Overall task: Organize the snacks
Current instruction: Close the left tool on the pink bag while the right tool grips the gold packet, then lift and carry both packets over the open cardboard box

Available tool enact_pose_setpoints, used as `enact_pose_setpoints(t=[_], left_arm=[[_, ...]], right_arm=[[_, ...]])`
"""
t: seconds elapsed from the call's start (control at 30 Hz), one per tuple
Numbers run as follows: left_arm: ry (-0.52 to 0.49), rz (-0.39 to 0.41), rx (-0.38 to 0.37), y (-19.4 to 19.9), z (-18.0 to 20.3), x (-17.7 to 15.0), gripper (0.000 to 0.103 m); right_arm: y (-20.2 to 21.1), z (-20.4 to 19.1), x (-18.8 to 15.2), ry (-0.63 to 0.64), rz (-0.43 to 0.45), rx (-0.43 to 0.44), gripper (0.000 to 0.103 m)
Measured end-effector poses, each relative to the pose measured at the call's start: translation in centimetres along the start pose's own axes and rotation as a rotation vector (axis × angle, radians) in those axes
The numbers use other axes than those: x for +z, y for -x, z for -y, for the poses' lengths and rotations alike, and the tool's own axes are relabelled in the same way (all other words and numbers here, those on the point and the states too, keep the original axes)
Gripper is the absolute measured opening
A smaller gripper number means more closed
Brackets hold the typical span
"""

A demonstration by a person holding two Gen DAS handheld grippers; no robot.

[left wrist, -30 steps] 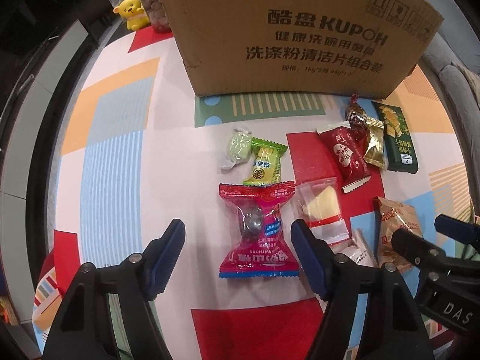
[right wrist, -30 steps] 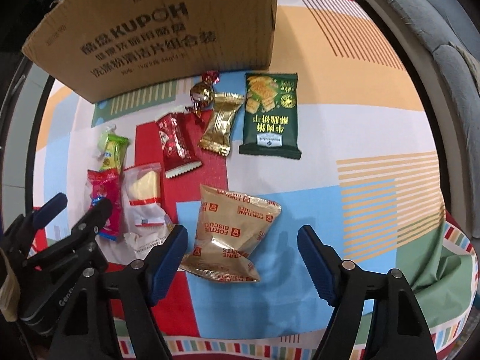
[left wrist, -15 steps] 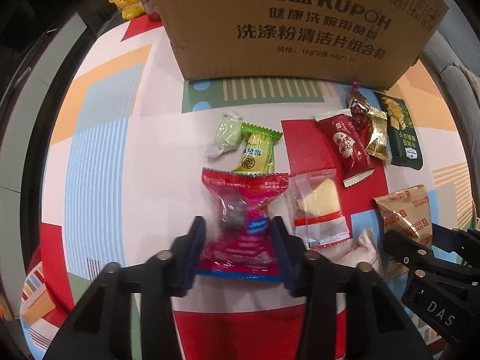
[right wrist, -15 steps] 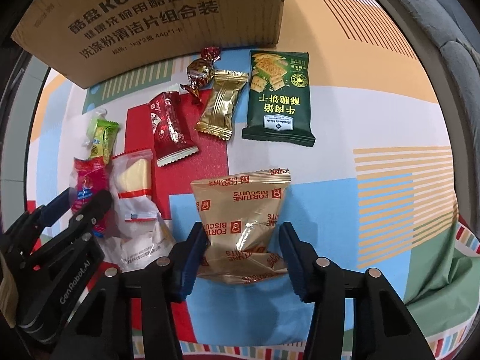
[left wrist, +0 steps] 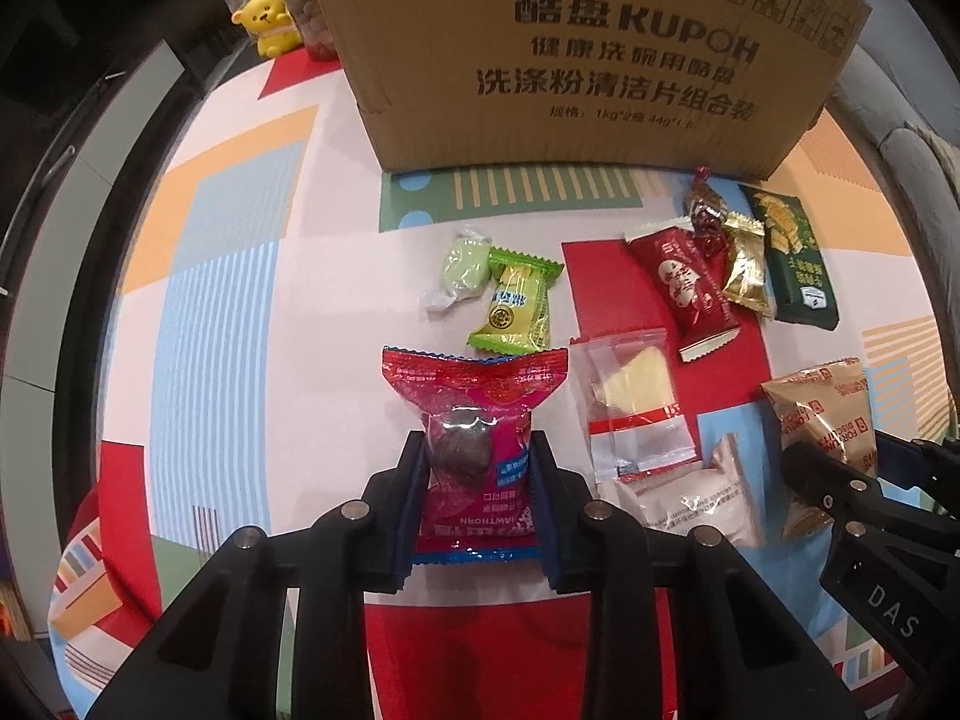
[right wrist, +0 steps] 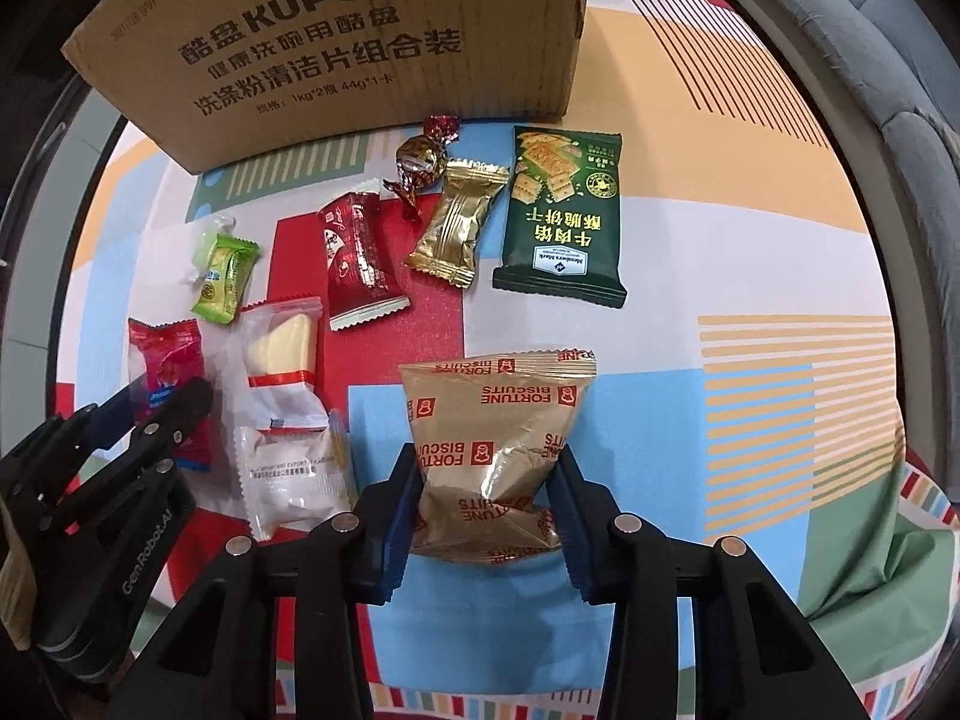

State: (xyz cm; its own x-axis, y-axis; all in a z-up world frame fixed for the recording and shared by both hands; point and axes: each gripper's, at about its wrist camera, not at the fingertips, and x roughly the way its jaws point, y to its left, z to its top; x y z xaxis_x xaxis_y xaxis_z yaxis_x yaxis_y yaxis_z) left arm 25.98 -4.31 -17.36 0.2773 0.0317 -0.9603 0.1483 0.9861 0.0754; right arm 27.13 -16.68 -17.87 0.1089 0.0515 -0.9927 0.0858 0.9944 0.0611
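A desk [right wrist: 750, 252] under a patchwork cloth [left wrist: 228, 312] of red, blue, orange, green and striped panels. Grey upholstered cushions [right wrist: 888, 54] curve along the far right. Dark furniture [left wrist: 78, 60] borders the left. Lighting is even and indoor.

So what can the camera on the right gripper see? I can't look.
The right gripper pinches a gold crinkly Fortune Biscuits packet above a colourful patterned tablecloth. Other wrapped snacks lie beyond it, before a big brown cardboard box.
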Motion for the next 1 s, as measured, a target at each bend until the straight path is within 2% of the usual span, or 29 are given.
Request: enact_pose_setpoints(t=[0.53,1.0], left_arm=[[0.009,0.048,-0.01,3.1,-0.3,0.2,0.031],[0.024,0.112,-0.025,6.6,-0.7,1.3,0.031]], right_arm=[[4.5,1.7,1.3,-0.006,0.056,0.021,0.04],[9.4,1.1,1.6,0.033,0.177,0.022,0.04]])
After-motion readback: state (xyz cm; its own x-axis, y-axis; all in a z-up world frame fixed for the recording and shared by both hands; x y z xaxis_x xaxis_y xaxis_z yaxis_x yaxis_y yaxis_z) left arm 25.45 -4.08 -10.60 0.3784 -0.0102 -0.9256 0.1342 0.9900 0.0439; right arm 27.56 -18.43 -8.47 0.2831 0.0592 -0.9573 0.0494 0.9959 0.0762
